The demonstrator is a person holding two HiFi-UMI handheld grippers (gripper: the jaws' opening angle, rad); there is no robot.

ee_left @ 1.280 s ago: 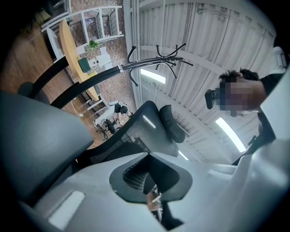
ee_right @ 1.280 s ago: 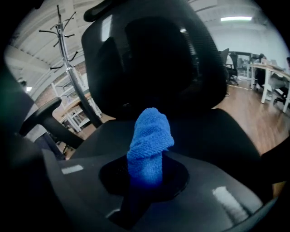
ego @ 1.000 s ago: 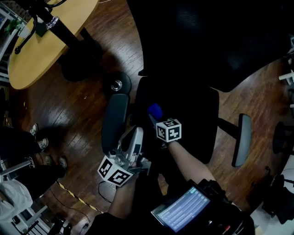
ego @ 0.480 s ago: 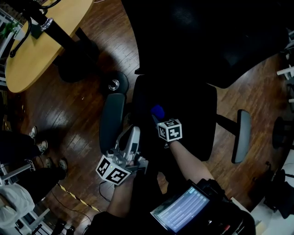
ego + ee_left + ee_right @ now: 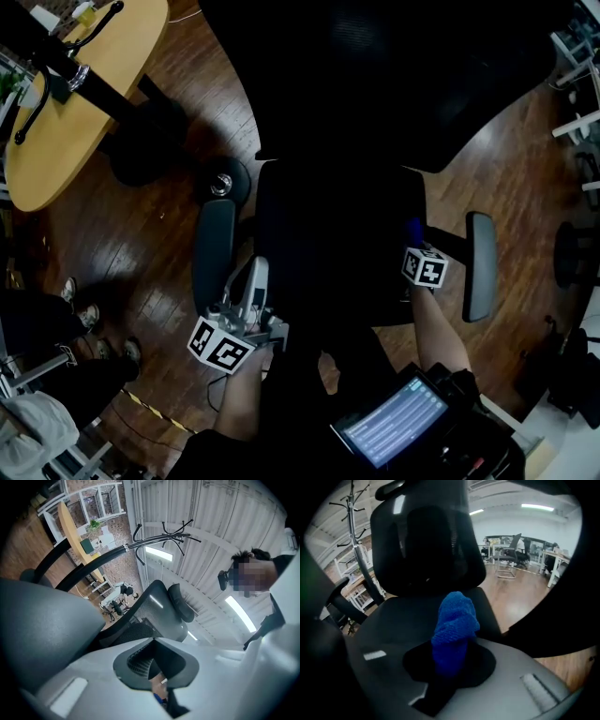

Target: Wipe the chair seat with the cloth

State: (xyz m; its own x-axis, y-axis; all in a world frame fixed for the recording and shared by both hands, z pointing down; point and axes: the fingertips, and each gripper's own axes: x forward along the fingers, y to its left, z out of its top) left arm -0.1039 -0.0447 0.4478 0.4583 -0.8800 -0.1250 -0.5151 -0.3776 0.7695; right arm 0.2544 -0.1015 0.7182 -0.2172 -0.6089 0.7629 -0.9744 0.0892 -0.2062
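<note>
In the head view the black chair seat (image 5: 328,234) fills the middle, between a left armrest (image 5: 214,253) and a right armrest (image 5: 480,265). My right gripper (image 5: 416,246) is over the seat's right side, close to the right armrest, and is shut on a blue cloth (image 5: 413,230). In the right gripper view the cloth (image 5: 454,620) sticks up out of the right gripper (image 5: 450,660), with the seat (image 5: 403,616) and backrest behind it. My left gripper (image 5: 251,281) is beside the left armrest, off the seat, jaws together and holding nothing. The left gripper (image 5: 157,667) points upward.
The chair's black backrest (image 5: 375,75) spans the top. A round wooden table (image 5: 84,94) with a black pole stands at upper left. A chair castor (image 5: 221,183) sits on the wood floor. Someone's shoes (image 5: 80,319) are at the left, and a lit screen (image 5: 394,431) is below.
My right gripper has carried the blue cloth across the seat from its left-middle to its right side by the right armrest. The left gripper has stayed by the left armrest.
</note>
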